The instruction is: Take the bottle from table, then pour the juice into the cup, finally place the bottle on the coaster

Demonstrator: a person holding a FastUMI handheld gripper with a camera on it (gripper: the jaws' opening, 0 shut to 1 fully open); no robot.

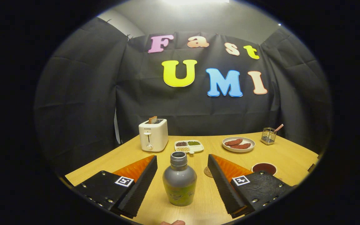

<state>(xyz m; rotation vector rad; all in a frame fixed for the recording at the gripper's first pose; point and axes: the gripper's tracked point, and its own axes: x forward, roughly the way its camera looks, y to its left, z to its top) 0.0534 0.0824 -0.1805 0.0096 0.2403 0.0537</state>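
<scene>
A small bottle [179, 182] with a grey upper half, a green label and no cap stands upright on the wooden table [292, 156], between the two fingers of my gripper [181, 170]. The fingers are spread wide, with a gap on each side of the bottle, so nothing is gripped. A round brown coaster [207, 172] lies just beyond the right finger, partly hidden by it. The cup [264, 168], white with dark contents, sits to the right of that finger.
At the back stand a white toaster [153, 135] with a slice in it, a divided dish of beans [188, 146], a plate with sausages [238, 144] and a wire holder [268, 135]. A fingertip [173, 222] shows at the near table edge.
</scene>
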